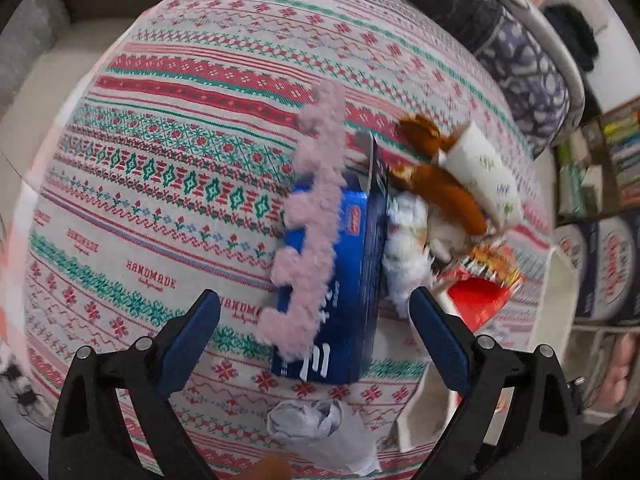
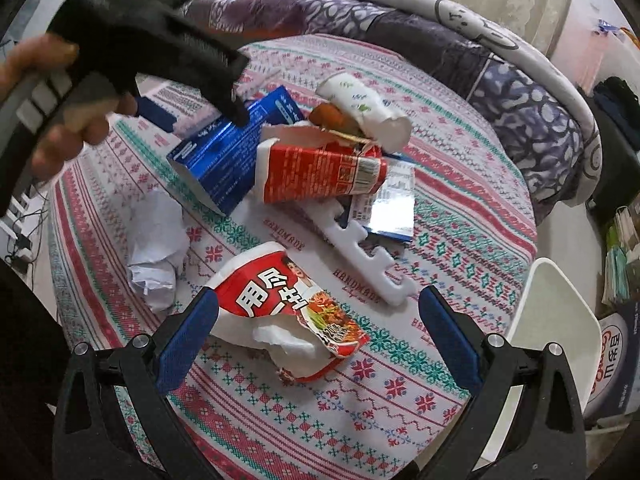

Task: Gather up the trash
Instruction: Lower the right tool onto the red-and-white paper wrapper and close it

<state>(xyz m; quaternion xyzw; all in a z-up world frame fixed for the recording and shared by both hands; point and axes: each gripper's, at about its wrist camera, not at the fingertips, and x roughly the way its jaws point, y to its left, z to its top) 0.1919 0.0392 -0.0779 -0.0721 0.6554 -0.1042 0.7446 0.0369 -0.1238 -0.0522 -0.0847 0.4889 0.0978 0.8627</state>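
My left gripper (image 1: 316, 314) is open and hovers over a blue box (image 1: 340, 280), which lies between its fingers. A blurred pinkish notched strip (image 1: 316, 220) runs across that box. Beyond it lie white tissue (image 1: 404, 252), a brown scrap (image 1: 440, 184), a white paper cup (image 1: 484, 172) and a red packet (image 1: 480, 292). My right gripper (image 2: 320, 332) is open around a red-and-white noodle wrapper (image 2: 288, 308). Farther off are a torn red carton (image 2: 320, 168), the blue box (image 2: 228, 152), a white foam comb (image 2: 360, 248) and crumpled paper (image 2: 156, 248). A hand holds the left gripper (image 2: 200, 120) at the box.
A round table under a patterned cloth (image 2: 460, 240) carries everything. A white chair back (image 2: 552, 320) stands at its right edge. Purple bedding (image 2: 440, 52) is heaped behind the table. Printed boxes (image 2: 616, 360) sit on the floor at the right, and cables (image 2: 20, 240) at the left.
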